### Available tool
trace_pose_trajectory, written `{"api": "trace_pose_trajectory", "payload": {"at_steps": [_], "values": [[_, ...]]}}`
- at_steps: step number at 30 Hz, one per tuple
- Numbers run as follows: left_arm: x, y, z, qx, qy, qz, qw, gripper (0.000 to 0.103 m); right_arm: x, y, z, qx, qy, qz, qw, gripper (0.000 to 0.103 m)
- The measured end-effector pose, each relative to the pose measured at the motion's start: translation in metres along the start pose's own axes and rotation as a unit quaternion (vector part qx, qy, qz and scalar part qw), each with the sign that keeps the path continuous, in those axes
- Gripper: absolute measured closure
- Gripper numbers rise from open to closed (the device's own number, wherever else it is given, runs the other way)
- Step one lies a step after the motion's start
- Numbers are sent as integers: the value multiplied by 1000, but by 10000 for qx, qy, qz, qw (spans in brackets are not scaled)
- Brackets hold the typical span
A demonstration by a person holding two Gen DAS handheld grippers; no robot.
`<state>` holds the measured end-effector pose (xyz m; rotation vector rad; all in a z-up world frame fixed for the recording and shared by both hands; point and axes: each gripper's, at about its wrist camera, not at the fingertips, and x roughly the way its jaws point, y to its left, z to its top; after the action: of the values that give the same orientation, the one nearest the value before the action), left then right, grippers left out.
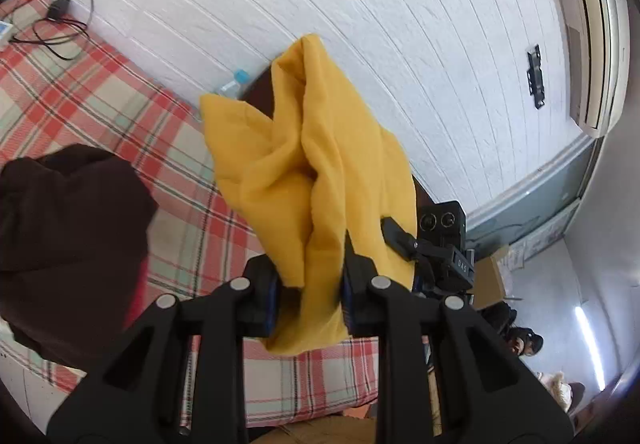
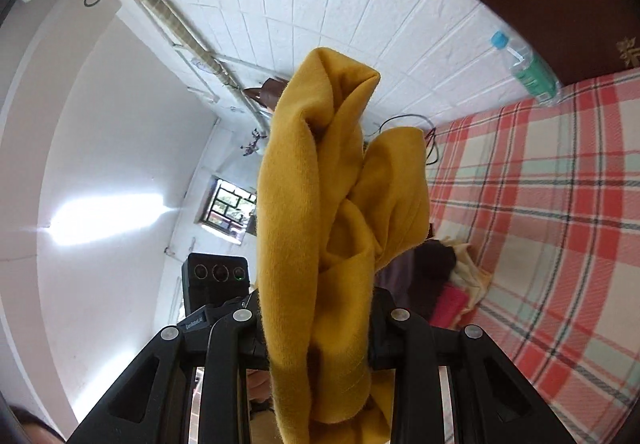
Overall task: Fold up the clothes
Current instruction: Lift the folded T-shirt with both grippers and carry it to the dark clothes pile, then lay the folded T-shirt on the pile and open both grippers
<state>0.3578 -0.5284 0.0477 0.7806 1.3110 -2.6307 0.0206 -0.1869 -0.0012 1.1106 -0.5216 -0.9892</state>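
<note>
Gripping the mustard-yellow knitted garment (image 1: 316,180) from both ends, the person had it bunched and lifted clear of the bed, and it looked to me like the shake-out before any fold could start. The left gripper (image 1: 308,296) had its jaws drawn narrow onto a thick wad of the yellow cloth, and the right gripper (image 2: 320,344) was clamped the same way on another wad, with the fabric rising toward twelve o'clock in each wrist view. To do this well, I judged, the two grips should move apart until the cloth hung flat, then lower it onto a bare stretch of bed, away from the other clothes. The red, cream and green plaid bedsheet (image 1: 100,96) spread from nine to seven o'clock in the left view, with a dark brown garment (image 1: 68,236) heaped at eight o'clock. A clear plastic bottle with a blue cap (image 2: 528,68) stood against the white panelled wall (image 1: 360,4) at two o'clock in the right view, and a black cable (image 1: 64,16) trailed at ten o'clock.
</note>
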Motion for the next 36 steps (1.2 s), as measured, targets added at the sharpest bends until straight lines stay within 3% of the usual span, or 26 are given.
{"api": "trace_pose_trajectory", "payload": {"at_steps": [3,6,11,15,20,22,25,30,33,36], "values": [[-21,28,13,-80,-222,384,9990,77,42,-3,-2,152,155,144,9997,73],[-29,72,19,-515,-283,553,9967,76,85,-18,-9,298,388,165,9987,73],[-44,137,17,-1022,-467,512,9924,76,138,-47,-31,766,733,233,9941,73],[-57,160,11,-988,-623,571,9915,75,169,-54,-51,808,850,516,9918,73],[-53,213,1,-1253,-578,854,9868,74,196,-76,-71,785,1048,146,9913,73],[-47,240,-5,-1593,-522,869,9820,72,206,-86,-78,755,1152,-70,9905,73],[-40,266,-12,-1868,-474,833,9777,58,213,-94,-84,790,1274,-290,9883,67],[-49,258,-16,-1608,-725,1000,9792,53,205,-77,-87,424,1388,-511,9881,56],[-62,240,-22,-1172,-1034,1273,9795,53,188,-57,-85,-201,1356,-770,9876,46],[-80,222,-33,-773,-1434,1476,9755,52,168,-37,-83,-847,1291,-1061,9823,45]]}}
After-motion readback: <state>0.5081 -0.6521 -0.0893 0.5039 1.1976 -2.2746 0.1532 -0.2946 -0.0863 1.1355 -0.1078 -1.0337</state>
